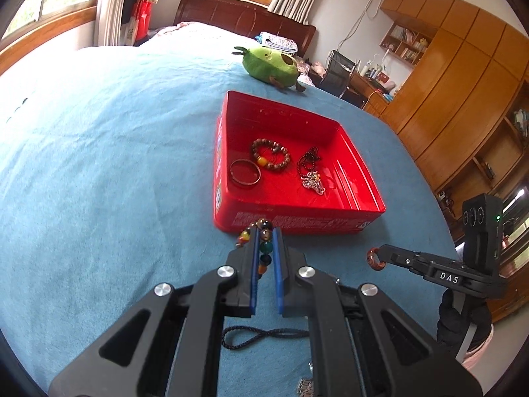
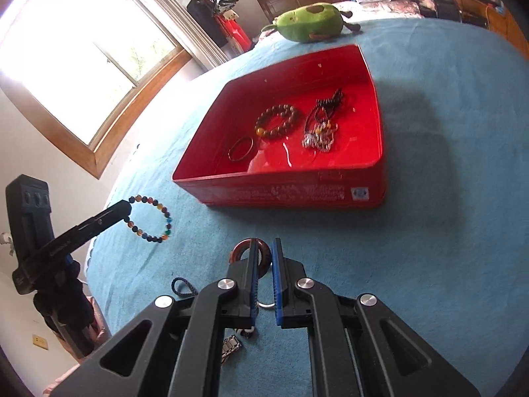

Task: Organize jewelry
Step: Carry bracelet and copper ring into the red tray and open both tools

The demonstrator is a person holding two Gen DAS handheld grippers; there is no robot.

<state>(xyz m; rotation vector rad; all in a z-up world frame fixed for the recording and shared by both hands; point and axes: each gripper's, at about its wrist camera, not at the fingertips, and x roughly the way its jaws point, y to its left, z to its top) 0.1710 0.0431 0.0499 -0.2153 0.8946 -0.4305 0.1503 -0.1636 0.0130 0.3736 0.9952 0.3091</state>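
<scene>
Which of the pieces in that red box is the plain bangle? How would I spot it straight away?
Find the red box on the blue bedspread, in front of the green plush toy. Inside, nearest the box's left wall, lies the thin bangle. It is one smooth bare hoop, unlike the brown bead bracelet beside it or the tangled chains.

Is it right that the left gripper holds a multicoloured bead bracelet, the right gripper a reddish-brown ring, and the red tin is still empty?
Not quite: the red tin already holds jewelry, including a brown bead bracelet and a thin bangle, as the right wrist view shows. The rest stands.
</scene>
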